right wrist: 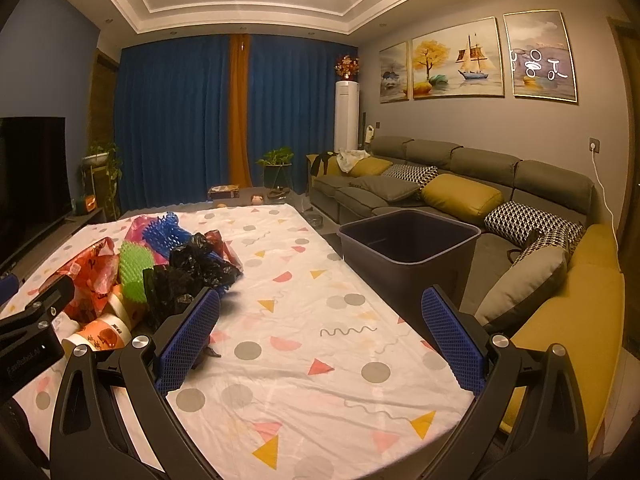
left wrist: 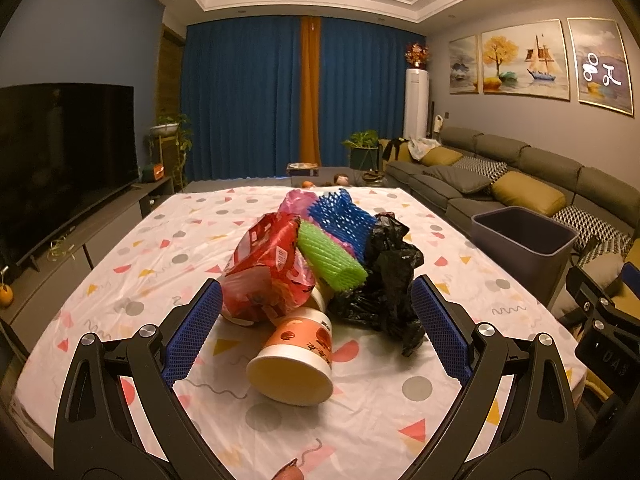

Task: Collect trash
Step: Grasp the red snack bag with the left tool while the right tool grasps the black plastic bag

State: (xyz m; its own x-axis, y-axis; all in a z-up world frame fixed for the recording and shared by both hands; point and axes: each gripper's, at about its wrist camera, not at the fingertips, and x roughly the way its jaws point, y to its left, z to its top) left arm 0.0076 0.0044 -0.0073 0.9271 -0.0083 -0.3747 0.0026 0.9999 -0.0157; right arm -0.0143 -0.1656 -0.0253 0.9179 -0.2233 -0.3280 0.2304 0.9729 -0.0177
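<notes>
Left gripper point(left wrist: 316, 320) spread wide, low over the counter point(left wrist: 120, 248), its pads flanking the trash heap — an orange paper cup point(left wrist: 294, 354) on its side nearest, red snack bag point(left wrist: 266, 270) and green foam sleeve point(left wrist: 330, 258) behind, crumpled black bag point(left wrist: 386, 276) by the right pad; right gripper point(right wrist: 320, 334) also wide apart, holding nothing, over bare patterned cloth — the dark bin point(right wrist: 408, 252) stands just beside the counter's right edge, before the sofa point(right wrist: 460, 176).
</notes>
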